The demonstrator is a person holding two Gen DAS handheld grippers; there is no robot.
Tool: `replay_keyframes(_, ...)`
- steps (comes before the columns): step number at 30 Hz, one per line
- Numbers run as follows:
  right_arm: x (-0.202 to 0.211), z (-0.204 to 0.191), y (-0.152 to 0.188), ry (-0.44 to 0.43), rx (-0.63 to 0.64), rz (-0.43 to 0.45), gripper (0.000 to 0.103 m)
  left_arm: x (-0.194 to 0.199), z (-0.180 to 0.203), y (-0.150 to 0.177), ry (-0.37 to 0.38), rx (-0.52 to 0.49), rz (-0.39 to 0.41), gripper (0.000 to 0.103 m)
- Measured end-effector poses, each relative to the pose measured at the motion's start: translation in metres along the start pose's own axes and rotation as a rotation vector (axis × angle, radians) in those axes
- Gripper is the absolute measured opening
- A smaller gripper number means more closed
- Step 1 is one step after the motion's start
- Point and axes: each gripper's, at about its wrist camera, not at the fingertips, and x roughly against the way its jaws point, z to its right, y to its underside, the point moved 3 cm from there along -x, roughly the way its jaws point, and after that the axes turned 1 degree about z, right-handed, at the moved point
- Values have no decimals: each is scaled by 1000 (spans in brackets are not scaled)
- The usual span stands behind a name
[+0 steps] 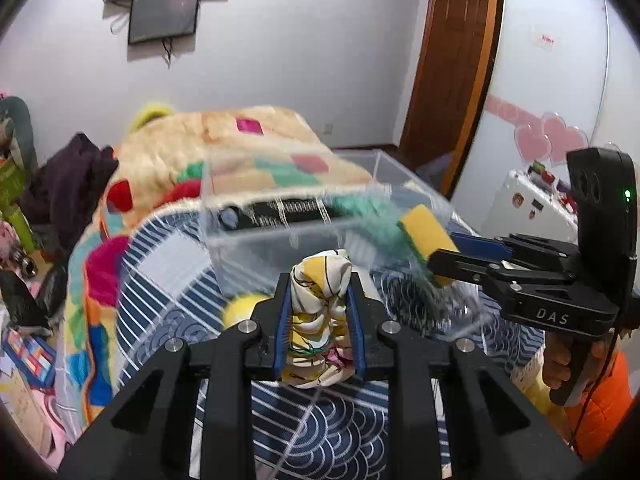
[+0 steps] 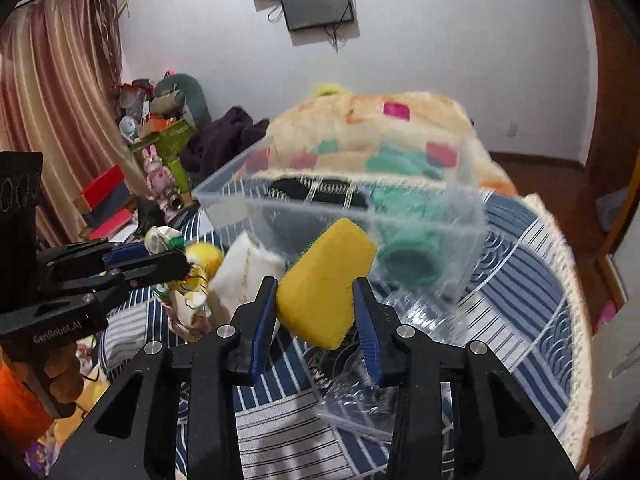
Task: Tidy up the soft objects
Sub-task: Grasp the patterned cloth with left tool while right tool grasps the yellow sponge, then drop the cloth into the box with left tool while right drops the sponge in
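Observation:
My left gripper (image 1: 320, 280) is shut on a bunched white cloth with yellow print (image 1: 320, 312), held above the blue patterned bed cover; it also shows in the right wrist view (image 2: 176, 256). My right gripper (image 2: 316, 284) is shut on a yellow sponge (image 2: 326, 284), held just in front of a clear plastic box (image 2: 420, 216). In the left wrist view the sponge (image 1: 426, 232) is at the box's right near corner (image 1: 280, 244). Inside the box lie a green fuzzy item (image 2: 404, 240) and a black-and-white cloth (image 2: 316, 194).
A yellow soft ball (image 1: 240, 308) and a white cloth pouch (image 2: 248, 276) lie on the bed in front of the box. A clear lid (image 2: 392, 364) lies under my right gripper. A colourful quilt (image 1: 208, 148) is piled behind the box. Clutter stands left of the bed.

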Motion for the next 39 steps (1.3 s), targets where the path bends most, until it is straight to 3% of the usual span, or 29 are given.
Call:
replay_keyframes(13, 22, 15, -45, 91, 10, 140, 35, 3, -16, -62, -76, 9, 155, 25)
replay_keyframes(21, 5, 14, -64, 135, 34, 143, 35, -34, -21, -80, -105, 26, 156, 25)
replay_keyframes(26, -15, 14, -70, 157, 55, 109, 35, -61, -12, -83, -87, 15, 118, 25)
replay_keyframes(34, -51, 24, -63, 148, 49, -2, 35, -111, -14, -78, -65, 56, -38, 25)
replay_keyframes(39, -61, 28, -54, 147, 48, -56, 35, -122, -13, -74, -90, 38, -70, 25)
